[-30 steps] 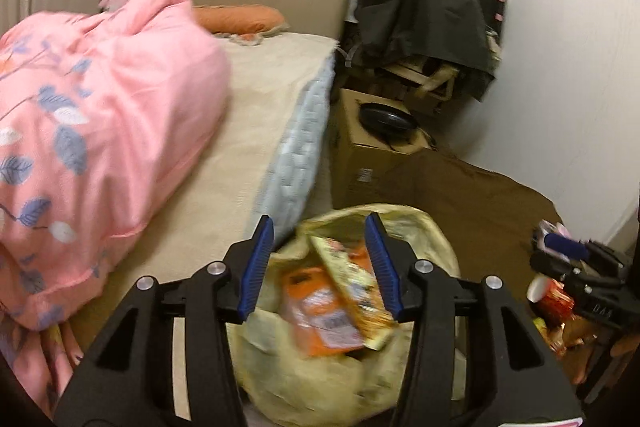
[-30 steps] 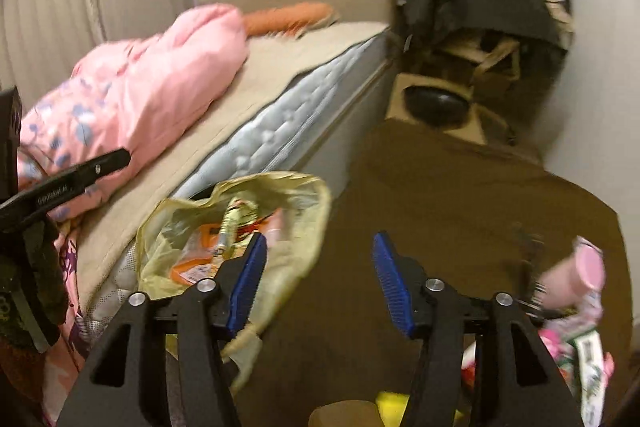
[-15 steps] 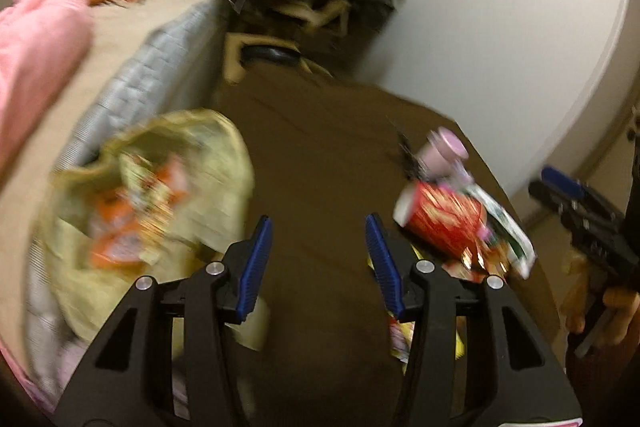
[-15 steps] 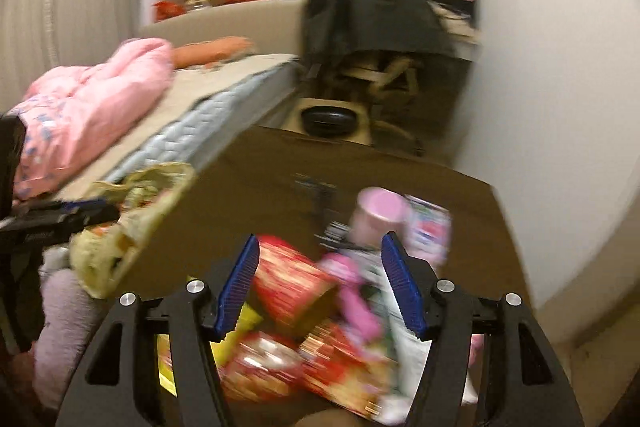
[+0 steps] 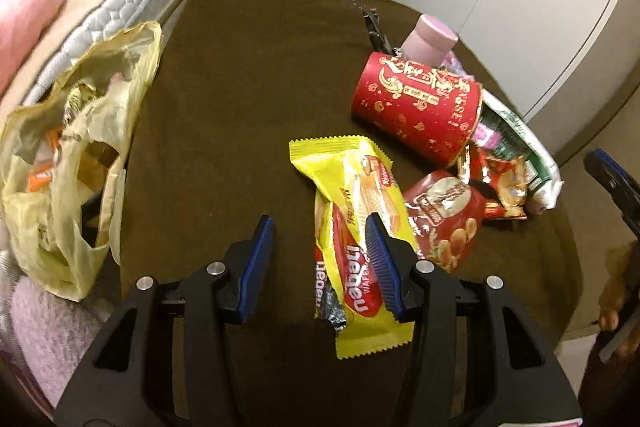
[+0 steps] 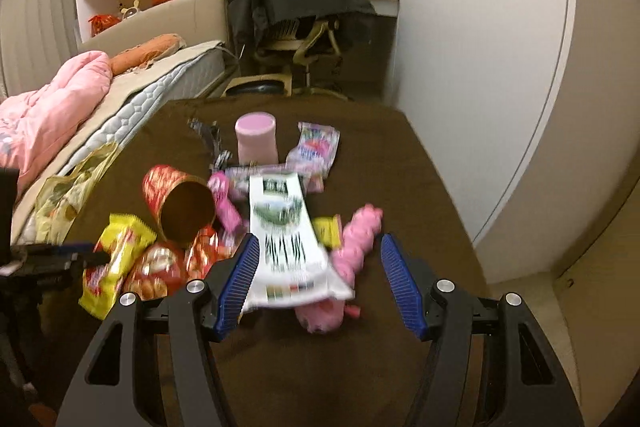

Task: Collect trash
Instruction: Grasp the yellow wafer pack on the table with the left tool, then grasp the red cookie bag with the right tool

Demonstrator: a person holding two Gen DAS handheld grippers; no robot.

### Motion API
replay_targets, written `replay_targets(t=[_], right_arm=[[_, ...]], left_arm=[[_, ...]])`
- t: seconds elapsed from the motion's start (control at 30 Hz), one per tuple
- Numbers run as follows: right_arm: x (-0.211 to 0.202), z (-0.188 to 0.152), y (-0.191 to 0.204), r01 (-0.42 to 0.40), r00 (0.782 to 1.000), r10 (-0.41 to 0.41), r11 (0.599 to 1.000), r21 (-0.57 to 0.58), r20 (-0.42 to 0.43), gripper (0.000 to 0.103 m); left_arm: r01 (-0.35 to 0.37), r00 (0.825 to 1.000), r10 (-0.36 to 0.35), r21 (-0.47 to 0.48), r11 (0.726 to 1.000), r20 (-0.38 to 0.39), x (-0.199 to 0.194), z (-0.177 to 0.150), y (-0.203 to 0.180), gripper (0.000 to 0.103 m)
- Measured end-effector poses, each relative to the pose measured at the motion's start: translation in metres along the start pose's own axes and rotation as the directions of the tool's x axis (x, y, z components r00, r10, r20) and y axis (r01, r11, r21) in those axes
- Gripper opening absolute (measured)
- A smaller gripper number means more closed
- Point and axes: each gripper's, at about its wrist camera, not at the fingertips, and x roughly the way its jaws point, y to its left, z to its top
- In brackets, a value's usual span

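Step in hand: approach. The left gripper (image 5: 320,243) hovers over the yellow wrapper (image 5: 356,227) near the table's (image 5: 248,75) front edge, jaws just narrowed yet released (nothing between). Next: close, carry to the bag (image 5: 76,131). The right gripper (image 6: 316,267) gapes above the white packet (image 6: 286,239).

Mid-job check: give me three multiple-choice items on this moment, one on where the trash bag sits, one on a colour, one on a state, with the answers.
1. Where is the yellow plastic bag?
A. at the brown table's edge by the mattress
B. on the chair
C. beside the pink cup

2. What colour is the wafer wrapper under the left tongs?
A. green
B. yellow
C. white

3. How does the red paper cup lie?
A. upright
B. upside down
C. on its side

Answers: 1 A, the bag hangs at the table edge nearest the mattress; 2 B, it is yellow with red print; 3 C, the right wrist view shows its open mouth facing sideways.
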Motion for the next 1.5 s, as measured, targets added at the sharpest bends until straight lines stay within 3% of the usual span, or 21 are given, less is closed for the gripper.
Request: replay_targets(t=[0.03, 0.07, 0.17, 0.47, 0.7, 0.8, 0.9, 1.07, 1.2, 1.27, 1.37, 1.5], right_arm=[[0.001, -0.005, -0.001, -0.009, 1.000, 0.009, 1.000, -0.001, -0.009, 0.060], [0.001, -0.008, 0.001, -0.021, 1.000, 0.021, 1.000, 0.000, -0.017, 0.060], [0.004, -0.013, 0.004, -0.059, 0.998, 0.059, 0.998, 0.005, -0.034, 0.060], [0.010, -0.023, 0.065, -0.214, 0.976, 0.206, 0.970, -0.115, -0.076, 0.060], [0.030, -0.025, 0.118, -0.347, 0.935, 0.323, 0.918, -0.191, -0.149, 0.059], [0.051, -0.026, 0.127, -0.356, 0.926, 0.322, 0.918, -0.173, -0.197, 0.060], [0.069, -0.029, 0.135, -0.318, 0.933, 0.272, 0.928, -0.192, -0.234, 0.060], [0.072, -0.036, 0.142, -0.325, 0.929, 0.266, 0.920, -0.218, -0.258, 0.059], [0.070, -0.035, 0.134, -0.344, 0.921, 0.296, 0.923, -0.174, -0.253, 0.043], [0.068, -0.034, 0.128, -0.356, 0.917, 0.312, 0.922, -0.153, -0.249, 0.028], [0.063, -0.033, 0.123, -0.358, 0.916, 0.315, 0.922, -0.149, -0.249, 0.021], [0.056, -0.034, 0.121, -0.355, 0.919, 0.314, 0.922, -0.156, -0.238, 0.020]], left_arm=[[0.001, 1.000, -0.001, 0.004, 1.000, -0.003, 0.001, 0.001, 0.000, 0.032], [0.010, 1.000, -0.010, 0.005, 1.000, -0.013, 0.002, 0.002, 0.000, 0.020], [0.019, 1.000, -0.019, 0.023, 1.000, -0.011, -0.003, 0.001, -0.001, 0.015], [0.004, 0.999, -0.005, 0.033, 0.999, 0.039, -0.033, 0.001, 0.019, 0.014], [0.002, 1.000, -0.003, 0.029, 1.000, 0.026, -0.040, -0.009, 0.035, 0.014], [0.004, 1.000, -0.004, 0.026, 1.000, 0.013, -0.039, -0.015, 0.038, 0.014], [0.006, 1.000, -0.006, 0.021, 1.000, 0.008, -0.039, -0.020, 0.039, 0.014], [0.010, 1.000, -0.010, 0.020, 1.000, 0.005, -0.039, -0.021, 0.040, 0.014], [0.015, 1.000, -0.015, 0.014, 1.000, 0.001, -0.039, -0.022, 0.041, 0.014], [0.016, 1.000, -0.016, 0.012, 1.000, -0.001, -0.038, -0.022, 0.041, 0.014], [0.018, 1.000, -0.018, 0.010, 1.000, -0.002, -0.038, -0.022, 0.041, 0.014], [0.026, 1.000, -0.026, 0.001, 1.000, -0.003, -0.038, -0.023, 0.044, 0.014]])
